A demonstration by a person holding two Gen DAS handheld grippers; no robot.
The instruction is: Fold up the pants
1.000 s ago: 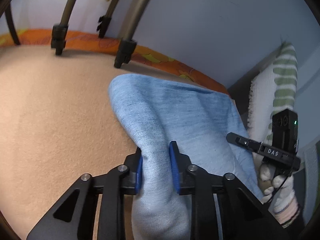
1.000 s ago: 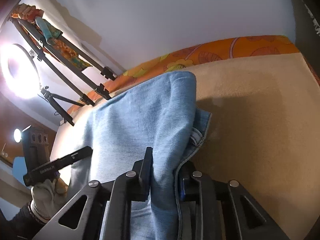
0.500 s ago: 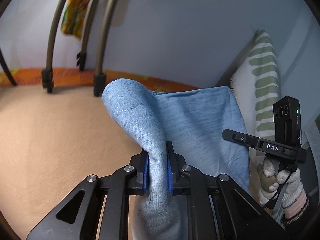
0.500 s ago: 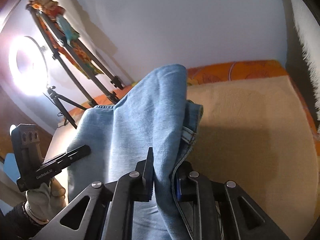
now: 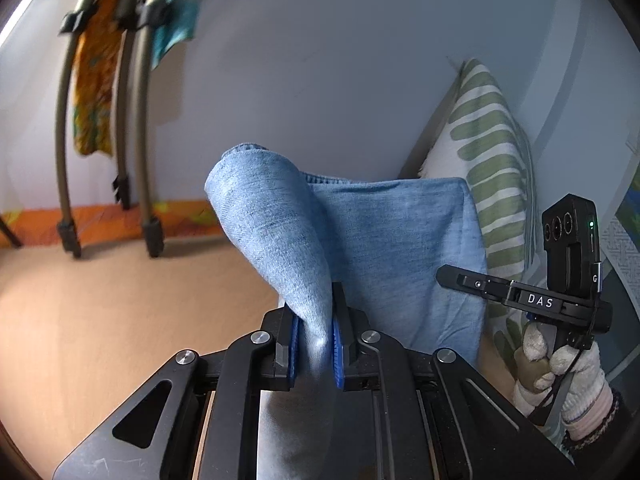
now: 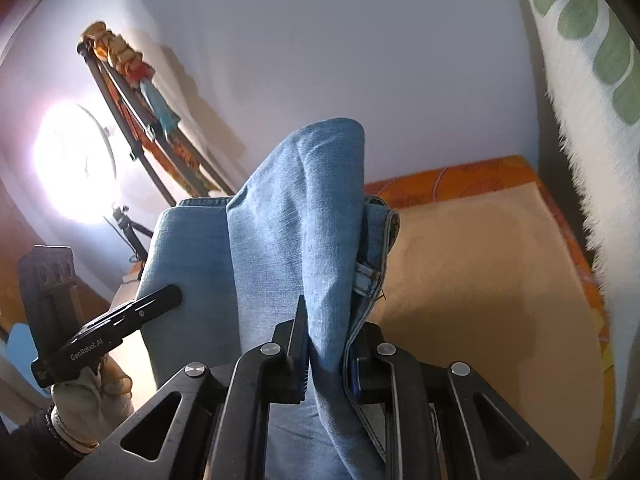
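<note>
Left wrist view: the left gripper (image 5: 314, 344) has been closing and now pinches a fold of the blue pants (image 5: 280, 232) between its blue pads; the cloth rises in a hump just beyond the jaws and its lower end is cut off below. Farther right, a gloved hand (image 5: 560, 372) holds the right gripper, its tips hidden behind cloth, before a striped pillow (image 5: 492, 168).

Right wrist view: the right gripper (image 6: 326, 360) has been closing too, clamped on the pants (image 6: 304, 208) at the waistband edge. Only here a glaring lamp (image 6: 72, 164) shows, and the tan bed (image 6: 480, 280) to the right.
</note>
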